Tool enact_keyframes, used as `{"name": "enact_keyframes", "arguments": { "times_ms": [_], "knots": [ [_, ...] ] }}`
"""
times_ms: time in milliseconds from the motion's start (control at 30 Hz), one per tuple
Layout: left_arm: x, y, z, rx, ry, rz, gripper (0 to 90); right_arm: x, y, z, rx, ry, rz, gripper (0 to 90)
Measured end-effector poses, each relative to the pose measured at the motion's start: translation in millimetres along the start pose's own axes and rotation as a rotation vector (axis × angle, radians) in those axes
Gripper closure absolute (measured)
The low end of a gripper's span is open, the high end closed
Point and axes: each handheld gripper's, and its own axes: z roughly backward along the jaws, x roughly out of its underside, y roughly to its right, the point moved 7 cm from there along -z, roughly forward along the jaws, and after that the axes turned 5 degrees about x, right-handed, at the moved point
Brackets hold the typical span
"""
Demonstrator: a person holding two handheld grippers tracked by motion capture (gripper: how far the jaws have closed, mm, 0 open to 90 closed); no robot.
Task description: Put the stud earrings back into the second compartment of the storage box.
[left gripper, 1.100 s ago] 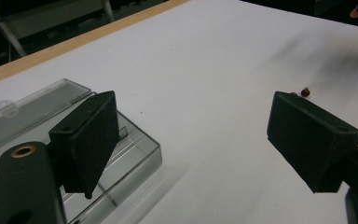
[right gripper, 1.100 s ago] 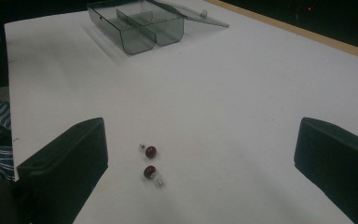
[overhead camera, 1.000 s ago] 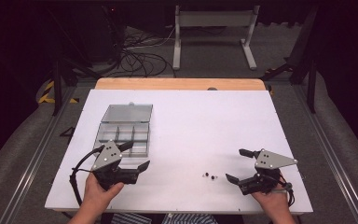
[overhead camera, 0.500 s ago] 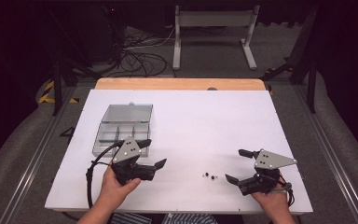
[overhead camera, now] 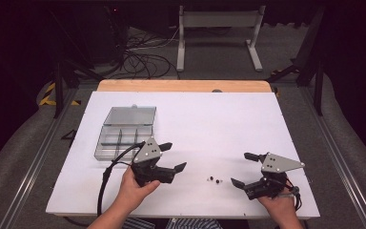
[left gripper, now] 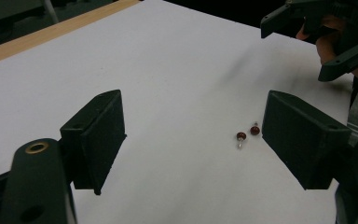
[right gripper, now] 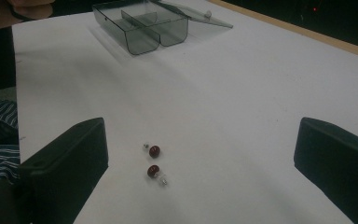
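Note:
Two small dark red stud earrings with silver posts lie side by side on the white table near its front edge. My left gripper is open just to their left, its jaws pointing right at them. To their right my right gripper is open too and points left. The left gripper view has the earrings ahead, close to the right jaw of the left gripper, with the right gripper beyond them. The right gripper view has the earrings between the wide-apart jaws of the right gripper.
A clear plastic compartment box stands at the table's left, its lid laid open behind it. The same box is far ahead in the right gripper view. A wooden strip edges the table's far side.
My left gripper has moved right, away from the box and toward the earrings, and has turned to point at them. The right gripper has stayed put.

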Motion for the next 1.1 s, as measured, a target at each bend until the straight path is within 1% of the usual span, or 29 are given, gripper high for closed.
{"name": "enact_keyframes", "arguments": {
  "times_ms": [33,133,300,433,500,567,600,700,733,767,833,867,900,1000,1033,1067,1100],
  "knots": [
    [0.0,0.0,0.0,0.000,0.000,0.000,22.4,-0.1,0.1,0.2,0.001,0.000,0.001,3.2],
    [-1.5,3.8,-7.8,0.007,-0.003,-0.006,23.8,-0.2,-0.1,0.5,-0.002,0.003,-0.001,3.3],
    [-1.6,7.9,-21.2,0.010,-0.025,-0.019,26.0,-0.3,0.5,1.1,0.000,0.004,0.001,3.3],
    [-0.4,10.6,-32.8,0.019,-0.035,-0.018,28.0,-0.5,1.0,1.9,-0.004,0.011,-0.003,3.4],
    [0.5,11.0,-39.2,0.031,-0.028,-0.024,28.1,-0.4,1.4,2.0,-0.005,0.013,-0.006,3.4],
    [2.2,11.5,-48.3,0.045,-0.023,-0.020,28.9,0.1,2.2,2.1,-0.007,0.013,-0.010,3.4],
    [2.2,11.5,-48.3,0.045,-0.023,-0.020,29.5,0.3,2.6,2.3,-0.006,0.012,-0.010,3.4],
    [3.9,14.8,-56.9,0.066,-0.021,-0.015,31.7,0.0,3.1,3.0,-0.007,0.018,-0.012,3.5],
    [5.8,17.1,-63.2,0.075,-0.023,-0.017,32.4,-0.1,3.2,3.1,-0.008,0.020,-0.013,3.5],
    [5.8,17.1,-63.2,0.075,-0.023,-0.017,33.1,-0.1,3.2,3.1,-0.008,0.020,-0.013,3.5],
    [10.6,20.4,-73.2,0.095,-0.037,-0.016,33.9,0.1,3.6,3.6,-0.007,0.020,-0.013,3.5],
    [10.6,20.4,-73.2,0.095,-0.037,-0.016,34.7,0.1,3.7,3.7,-0.008,0.021,-0.014,3.5],
    [12.2,22.2,-76.6,0.106,-0.040,-0.007,35.8,0.1,3.7,3.8,-0.008,0.021,-0.014,3.5],
    [17.3,27.3,-87.4,0.130,-0.059,0.001,37.4,0.2,3.6,4.0,-0.012,0.021,-0.014,3.7],
    [17.3,27.3,-87.4,0.130,-0.059,0.001,37.9,0.2,3.7,4.1,-0.012,0.021,-0.014,3.7],
    [19.7,28.7,-91.8,0.138,-0.071,0.000,38.6,0.2,3.7,4.3,-0.013,0.022,-0.017,3.7],
    [21.3,29.8,-93.7,0.140,-0.080,0.008,39.4,0.3,4.0,4.4,-0.013,0.023,-0.017,3.7]
  ]
}}
